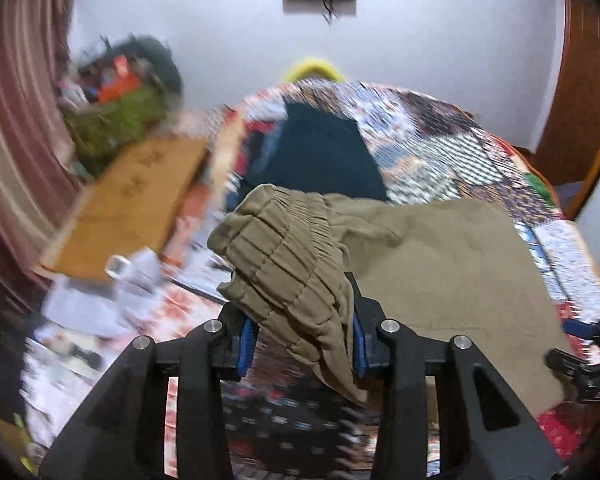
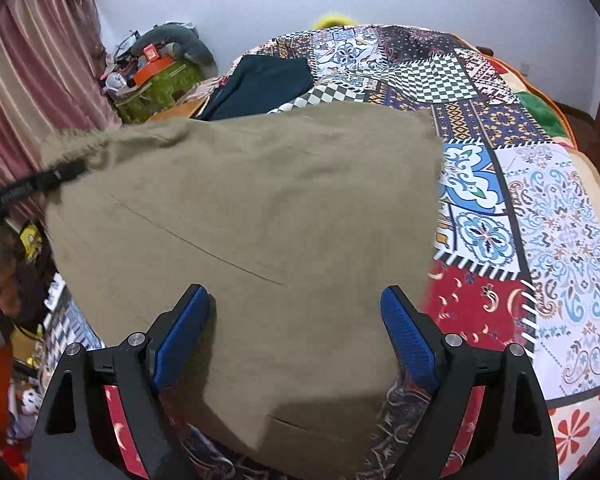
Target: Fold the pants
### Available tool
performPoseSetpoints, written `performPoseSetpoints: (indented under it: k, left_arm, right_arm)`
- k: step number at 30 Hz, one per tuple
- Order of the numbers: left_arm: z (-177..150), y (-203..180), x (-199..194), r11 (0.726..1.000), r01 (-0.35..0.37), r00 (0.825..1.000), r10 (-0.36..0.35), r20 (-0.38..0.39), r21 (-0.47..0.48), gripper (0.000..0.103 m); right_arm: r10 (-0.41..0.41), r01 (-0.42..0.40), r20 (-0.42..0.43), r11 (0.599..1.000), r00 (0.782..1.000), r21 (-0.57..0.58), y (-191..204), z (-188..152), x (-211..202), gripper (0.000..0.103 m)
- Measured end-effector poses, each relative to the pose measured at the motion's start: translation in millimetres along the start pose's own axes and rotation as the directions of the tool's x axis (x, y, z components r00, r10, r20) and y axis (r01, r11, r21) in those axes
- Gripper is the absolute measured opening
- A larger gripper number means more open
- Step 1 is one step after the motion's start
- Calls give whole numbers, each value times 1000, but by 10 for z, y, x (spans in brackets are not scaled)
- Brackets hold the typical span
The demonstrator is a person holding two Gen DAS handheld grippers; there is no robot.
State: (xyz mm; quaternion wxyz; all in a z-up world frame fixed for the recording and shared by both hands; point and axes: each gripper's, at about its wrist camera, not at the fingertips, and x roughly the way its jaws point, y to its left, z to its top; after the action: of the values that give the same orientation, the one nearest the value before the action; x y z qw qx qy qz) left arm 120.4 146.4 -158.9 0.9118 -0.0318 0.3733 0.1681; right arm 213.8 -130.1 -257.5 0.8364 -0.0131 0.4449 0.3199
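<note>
Khaki pants [image 2: 260,180] lie spread on a patchwork bedspread [image 2: 540,220]. In the left wrist view their gathered elastic waistband [image 1: 284,248] is bunched and lifted off the bed, and my left gripper [image 1: 298,304] is shut on it, blue pads pressing the fabric from both sides. The rest of the pants [image 1: 440,264] trails away to the right, flat on the bed. My right gripper [image 2: 296,296] hovers open just above the near part of the pants, with fabric below its blue pads [image 2: 410,340] but nothing pinched.
A dark navy garment [image 2: 260,80] lies folded at the far side of the bed. Left of the bed stand a cardboard box [image 1: 132,200], a green box with clutter [image 2: 160,80] and a striped curtain [image 2: 32,60]. A white wall is behind.
</note>
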Motion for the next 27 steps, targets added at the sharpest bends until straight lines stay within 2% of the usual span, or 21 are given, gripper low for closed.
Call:
performPoseSetpoints:
  k: [3, 5, 9, 12, 16, 21, 27]
  left_arm:
    - [68, -17, -118, 998, -42, 998, 40, 49, 45, 38]
    - [111, -120, -188, 994, -67, 994, 59, 90, 90, 38]
    - [208, -428, -370, 983, -64, 985, 35, 169, 171, 38]
    - [300, -653, -504, 979, -3, 980, -38, 195, 205, 38]
    - [397, -894, -614, 964, 107, 969, -156, 191, 245, 37]
    - [468, -1188, -670, 924, 261, 944, -305, 127, 281, 35]
    - [434, -1534, -626, 866, 394, 907, -420, 21, 310, 31]
  right_arm:
    - [18, -18, 3, 1000, 1000, 16, -36, -49, -52, 86]
    - [-7, 7, 5, 1000, 1000, 15, -56, -72, -83, 86]
    - [-34, 34, 1, 999, 999, 26, -141, -107, -122, 86]
    - [-47, 47, -1, 998, 999, 34, -201, -132, -154, 86]
    - [-58, 58, 2, 997, 998, 53, -278, -167, -186, 86]
    - [-61, 61, 8, 996, 998, 64, -314, -189, -210, 86]
    - [-73, 73, 14, 996, 997, 59, -342, -173, -242, 86]
